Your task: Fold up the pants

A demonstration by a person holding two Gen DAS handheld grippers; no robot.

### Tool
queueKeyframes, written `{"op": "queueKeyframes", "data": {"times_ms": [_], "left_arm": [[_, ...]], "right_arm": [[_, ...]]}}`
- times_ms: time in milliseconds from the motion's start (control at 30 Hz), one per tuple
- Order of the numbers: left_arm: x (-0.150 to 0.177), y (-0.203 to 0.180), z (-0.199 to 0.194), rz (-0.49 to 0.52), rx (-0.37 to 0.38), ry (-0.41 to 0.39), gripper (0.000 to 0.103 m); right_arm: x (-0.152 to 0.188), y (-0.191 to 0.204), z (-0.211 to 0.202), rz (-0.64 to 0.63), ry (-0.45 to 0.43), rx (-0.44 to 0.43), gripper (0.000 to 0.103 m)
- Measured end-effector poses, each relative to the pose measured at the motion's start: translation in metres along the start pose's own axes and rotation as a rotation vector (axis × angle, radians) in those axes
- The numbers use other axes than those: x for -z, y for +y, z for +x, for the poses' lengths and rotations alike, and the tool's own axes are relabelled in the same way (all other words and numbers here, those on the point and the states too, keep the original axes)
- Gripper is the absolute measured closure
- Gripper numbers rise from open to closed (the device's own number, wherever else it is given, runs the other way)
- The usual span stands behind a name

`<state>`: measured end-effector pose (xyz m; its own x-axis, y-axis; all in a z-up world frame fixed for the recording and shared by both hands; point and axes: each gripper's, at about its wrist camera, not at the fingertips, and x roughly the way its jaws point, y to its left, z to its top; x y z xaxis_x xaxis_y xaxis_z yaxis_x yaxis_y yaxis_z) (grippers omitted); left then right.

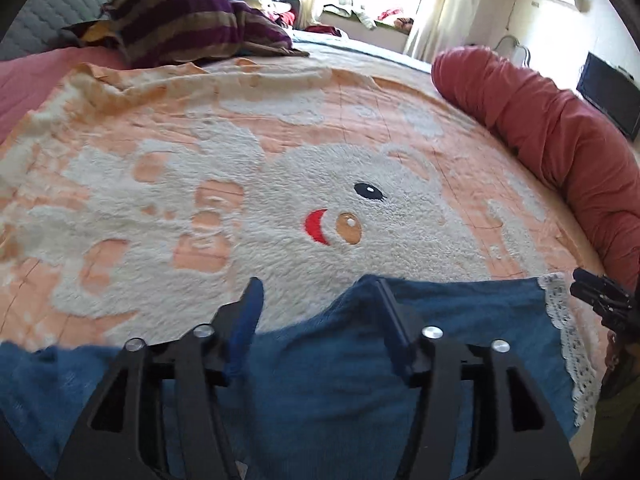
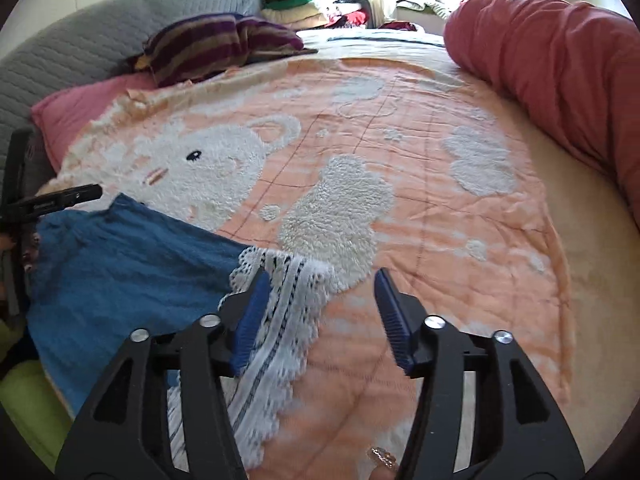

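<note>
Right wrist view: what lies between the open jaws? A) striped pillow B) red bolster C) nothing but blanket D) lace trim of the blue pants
D: the white lace trim at the end of the blue pants runs up between the right gripper's spread jaws, on the orange blanket.

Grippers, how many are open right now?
2. The left gripper is open over the blue pants; the right gripper is open over their lace hem on the blanket.
</note>
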<state>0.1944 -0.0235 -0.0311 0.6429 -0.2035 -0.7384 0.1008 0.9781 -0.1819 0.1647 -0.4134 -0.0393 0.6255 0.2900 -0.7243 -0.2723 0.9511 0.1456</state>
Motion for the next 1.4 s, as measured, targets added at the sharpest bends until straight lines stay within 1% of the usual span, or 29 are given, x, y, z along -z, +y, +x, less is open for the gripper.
{"op": "queueKeyframes", "data": {"times_ms": [100, 167, 200, 233, 300, 400, 500, 600, 667, 700, 767, 800, 833, 867, 900, 967, 1000, 1067, 1233, 1333, 1367, 1400], "left_arm": [[0.011, 0.005, -0.021, 0.01, -0.019, -0.023, 0.047], [0.018, 0.008, -0.033, 0.006, -0.013, -0.021, 0.042], [0.021, 0.009, -0.039, 0.004, -0.011, -0.026, 0.036], [0.026, 0.01, -0.047, 0.002, -0.014, -0.03, 0.035], [0.033, 0.013, -0.059, 0.009, -0.018, -0.026, 0.035], [0.052, 0.02, -0.078, 0.023, -0.05, -0.026, 0.035], [0.067, 0.026, -0.087, 0.027, -0.075, -0.011, 0.035], [0.077, 0.029, -0.087, 0.053, -0.138, 0.007, 0.035], [0.082, 0.033, -0.084, 0.059, -0.195, 0.031, 0.024], [0.083, 0.035, -0.083, 0.059, -0.216, 0.04, 0.022], [0.086, 0.041, -0.081, 0.064, -0.252, 0.064, 0.022], [0.088, 0.043, -0.08, 0.064, -0.264, 0.073, 0.022], [0.092, 0.048, -0.078, 0.058, -0.292, 0.088, 0.022], [0.094, 0.053, -0.078, 0.045, -0.296, 0.094, 0.022], [0.095, 0.058, -0.078, 0.027, -0.284, 0.097, 0.022], [0.096, 0.068, -0.079, -0.013, -0.255, 0.102, 0.022], [0.095, 0.07, -0.079, -0.022, -0.244, 0.105, 0.022], [0.096, 0.074, -0.08, -0.029, -0.233, 0.108, 0.022], [0.098, 0.073, -0.074, -0.028, -0.234, 0.12, 0.022], [0.098, 0.075, -0.075, -0.04, -0.217, 0.112, 0.022], [0.098, 0.076, -0.077, -0.045, -0.208, 0.106, 0.022], [0.097, 0.076, -0.08, -0.053, -0.199, 0.099, 0.022]], "right_arm": [[0.009, 0.002, -0.02, 0.002, -0.019, -0.013, 0.051], [0.014, 0.004, -0.031, -0.003, -0.025, -0.005, 0.049], [0.018, 0.006, -0.038, -0.003, -0.029, -0.007, 0.049], [0.02, 0.007, -0.042, -0.003, -0.032, -0.014, 0.049], [0.03, 0.009, -0.057, 0.005, -0.037, -0.037, 0.048], [0.046, 0.015, -0.075, 0.016, -0.044, -0.052, 0.048], [0.062, 0.037, -0.081, -0.048, -0.029, -0.042, 0.048], [0.074, 0.077, -0.083, -0.144, -0.024, -0.073, 0.048], [0.075, 0.098, -0.082, -0.187, -0.036, -0.084, 0.048], [0.075, 0.108, -0.08, -0.213, -0.035, -0.08, 0.048], [0.074, 0.126, -0.073, -0.266, -0.036, -0.055, 0.048], [0.073, 0.13, -0.069, -0.268, -0.025, -0.063, 0.048], [0.074, 0.131, -0.066, -0.263, -0.01, -0.074, 0.048], [0.075, 0.132, -0.06, -0.263, 0.014, -0.077, 0.048], [0.078, 0.13, -0.052, -0.259, 0.05, -0.059, 0.048], [0.084, 0.119, -0.041, -0.211, 0.121, -0.03, 0.048], [0.088, 0.107, -0.036, -0.169, 0.154, -0.034, 0.051], [0.091, 0.098, -0.04, -0.133, 0.145, -0.063, 0.058], [0.097, 0.099, -0.043, -0.15, 0.136, -0.039, 0.059], [0.093, 0.1, -0.05, -0.148, 0.13, -0.049, 0.059], [0.093, 0.1, -0.054, -0.152, 0.125, -0.05, 0.056], [0.089, 0.104, -0.063, -0.167, 0.093, -0.053, 0.05]]}}
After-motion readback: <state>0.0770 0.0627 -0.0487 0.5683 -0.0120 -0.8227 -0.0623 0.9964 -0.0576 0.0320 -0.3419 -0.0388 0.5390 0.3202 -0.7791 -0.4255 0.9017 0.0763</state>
